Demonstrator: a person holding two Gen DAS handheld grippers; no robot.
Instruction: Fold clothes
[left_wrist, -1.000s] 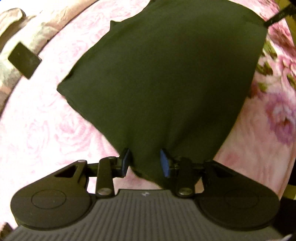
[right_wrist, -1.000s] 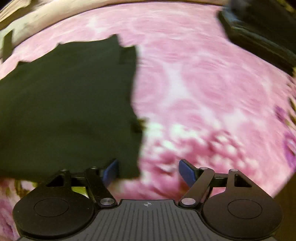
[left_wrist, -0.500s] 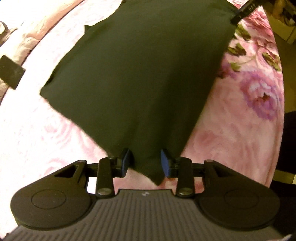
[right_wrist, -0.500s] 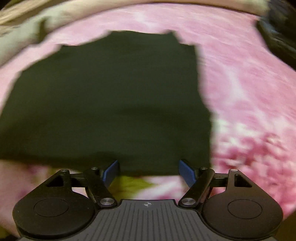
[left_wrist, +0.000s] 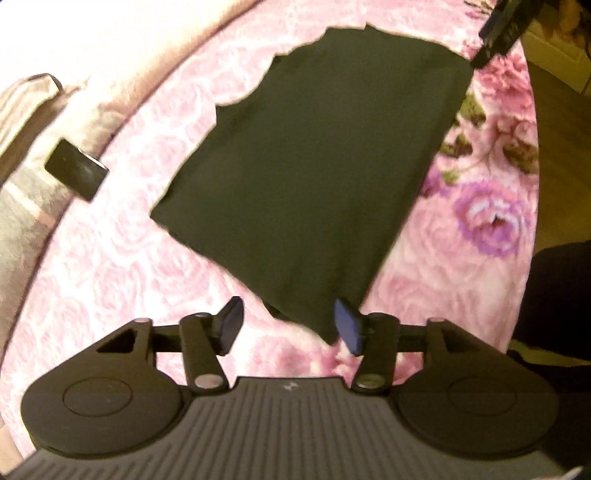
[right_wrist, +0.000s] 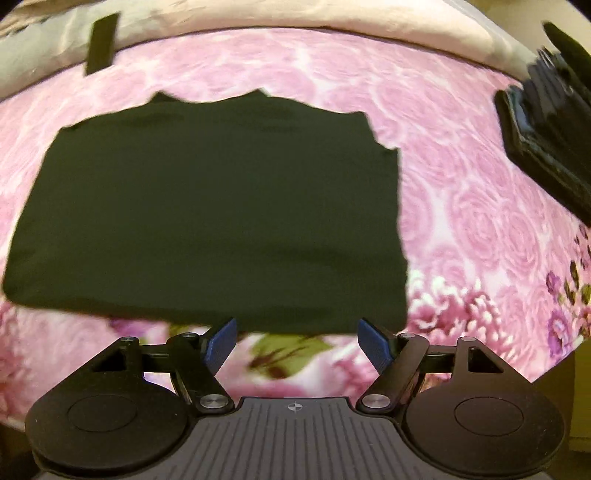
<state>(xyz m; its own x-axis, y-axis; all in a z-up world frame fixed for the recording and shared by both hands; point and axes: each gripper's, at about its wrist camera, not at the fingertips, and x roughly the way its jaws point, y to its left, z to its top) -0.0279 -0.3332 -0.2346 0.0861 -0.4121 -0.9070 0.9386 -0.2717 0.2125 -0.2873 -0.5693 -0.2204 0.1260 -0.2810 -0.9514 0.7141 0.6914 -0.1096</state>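
Observation:
A dark folded garment (left_wrist: 314, 166) lies flat on the pink floral bedspread (left_wrist: 110, 258). In the left wrist view my left gripper (left_wrist: 290, 326) hangs above the garment's near corner; its jaws are opening and the blue pads (left_wrist: 347, 325) no longer press on the cloth. The right wrist view shows the same garment (right_wrist: 214, 214) spread as a wide rectangle. My right gripper (right_wrist: 297, 343) stands open above its near edge, with nothing between the fingers. The other gripper (right_wrist: 550, 136) shows at the upper right of that view.
A small black flat object (left_wrist: 75, 173) lies at the bedspread's far edge, also visible as a dark strip (right_wrist: 101, 42) in the right view. A pale blanket (right_wrist: 258, 14) runs along the back. The bed's edge and floor (left_wrist: 561, 147) lie to the right.
My left gripper has let go of the garment's corner, opened and risen; the cloth now lies flat. My right gripper has swung over from the bare bedspread to the garment's near edge.

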